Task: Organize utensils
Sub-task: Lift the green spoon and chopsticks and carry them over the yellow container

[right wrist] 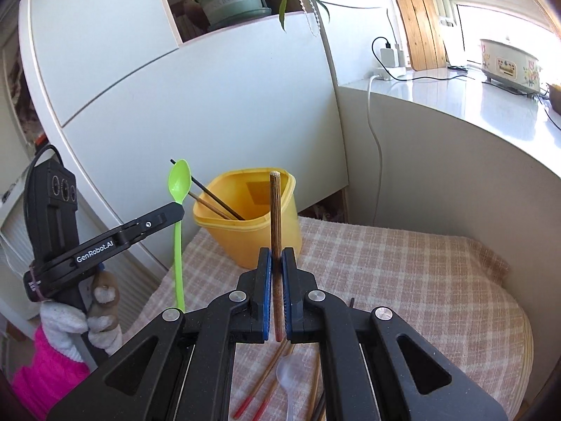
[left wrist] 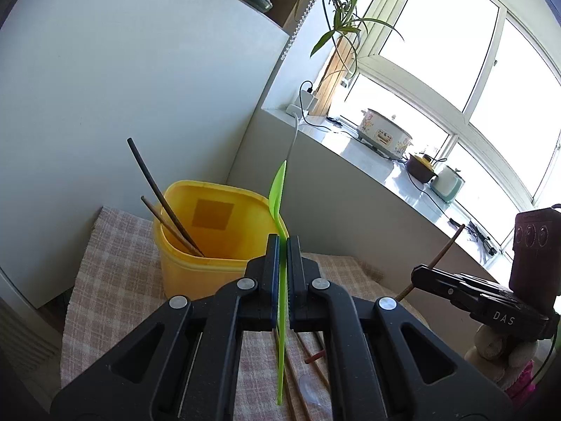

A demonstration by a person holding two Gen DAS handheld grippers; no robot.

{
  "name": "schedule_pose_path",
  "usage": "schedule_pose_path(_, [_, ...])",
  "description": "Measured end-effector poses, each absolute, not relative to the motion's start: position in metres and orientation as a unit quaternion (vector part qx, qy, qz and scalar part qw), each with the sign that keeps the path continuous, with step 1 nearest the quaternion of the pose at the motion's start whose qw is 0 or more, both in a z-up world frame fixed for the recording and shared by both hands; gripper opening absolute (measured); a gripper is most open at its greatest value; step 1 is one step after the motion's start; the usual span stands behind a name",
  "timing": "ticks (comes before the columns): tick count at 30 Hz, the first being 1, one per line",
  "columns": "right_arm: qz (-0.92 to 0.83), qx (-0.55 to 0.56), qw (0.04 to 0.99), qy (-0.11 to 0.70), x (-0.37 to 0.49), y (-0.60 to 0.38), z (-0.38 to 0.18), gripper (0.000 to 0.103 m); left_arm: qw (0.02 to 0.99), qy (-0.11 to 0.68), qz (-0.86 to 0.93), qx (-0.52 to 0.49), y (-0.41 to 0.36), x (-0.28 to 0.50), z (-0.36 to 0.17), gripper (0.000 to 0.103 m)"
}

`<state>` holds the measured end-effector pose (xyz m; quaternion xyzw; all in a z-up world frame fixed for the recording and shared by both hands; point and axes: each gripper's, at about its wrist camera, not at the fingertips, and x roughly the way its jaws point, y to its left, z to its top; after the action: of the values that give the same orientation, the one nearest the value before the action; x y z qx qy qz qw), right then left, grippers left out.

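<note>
My left gripper (left wrist: 283, 242) is shut on a green plastic spoon (left wrist: 278, 189), held upright with its bowl on top; the same left gripper (right wrist: 177, 210) and green spoon (right wrist: 179, 180) show at the left of the right wrist view. My right gripper (right wrist: 277, 256) is shut on a brown wooden chopstick (right wrist: 274, 210), which stands upright; that right gripper (left wrist: 419, 270) and chopstick (left wrist: 448, 245) appear at the right of the left wrist view. Ahead stands a yellow tub (left wrist: 217, 245) (right wrist: 252, 235) holding two dark chopsticks (left wrist: 164, 207) (right wrist: 214, 200).
A pink checked cloth (right wrist: 403, 280) covers the table. Several loose chopsticks (right wrist: 266, 382) and a clear plastic spoon (right wrist: 287, 375) lie on it below the grippers. A white cabinet (left wrist: 122, 87) stands behind the tub. A windowsill (left wrist: 385, 175) with cookers runs along the right.
</note>
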<state>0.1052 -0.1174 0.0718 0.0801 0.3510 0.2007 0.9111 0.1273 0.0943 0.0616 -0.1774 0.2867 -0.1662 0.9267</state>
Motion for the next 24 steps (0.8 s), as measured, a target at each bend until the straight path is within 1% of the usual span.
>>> schedule_pose_path(11, [0.219, 0.092, 0.919, 0.316, 0.119, -0.113, 0.108, 0.004, 0.945, 0.240, -0.129, -0.179, 0.107, 0.173, 0.090, 0.001])
schedule_pose_path(24, [0.232, 0.122, 0.922, 0.284, 0.150, -0.112, 0.135, 0.004, 0.960, 0.218, -0.076, -0.159, 0.116, 0.217, 0.090, 0.001])
